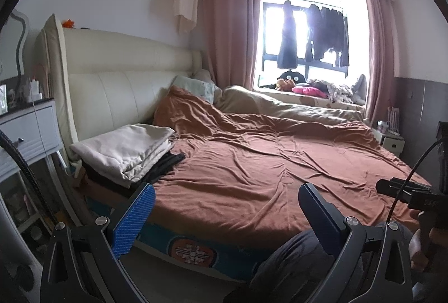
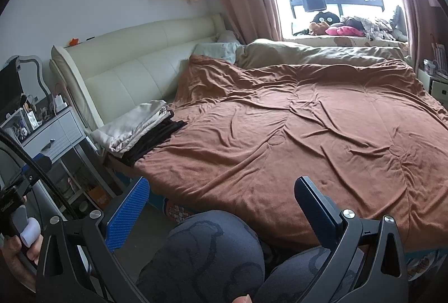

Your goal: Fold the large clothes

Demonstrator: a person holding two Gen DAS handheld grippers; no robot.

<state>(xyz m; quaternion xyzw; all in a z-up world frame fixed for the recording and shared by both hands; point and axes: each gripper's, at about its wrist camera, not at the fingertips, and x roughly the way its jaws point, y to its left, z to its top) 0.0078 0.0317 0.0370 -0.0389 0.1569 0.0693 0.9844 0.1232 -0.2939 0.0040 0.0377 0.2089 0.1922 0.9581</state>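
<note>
Bedroom, gear held low at the foot edge of the bed: left gripper and right gripper both gape wide, holding nothing, the person's knees just beneath. Folded clothes stack, cream over dark, lies ahead and left on the near-left corner by the headboard, long axis running toward it; left gripper likely nearer. No unfolded garment is evident on the brown quilt; stack's lower layers are hidden.
</note>
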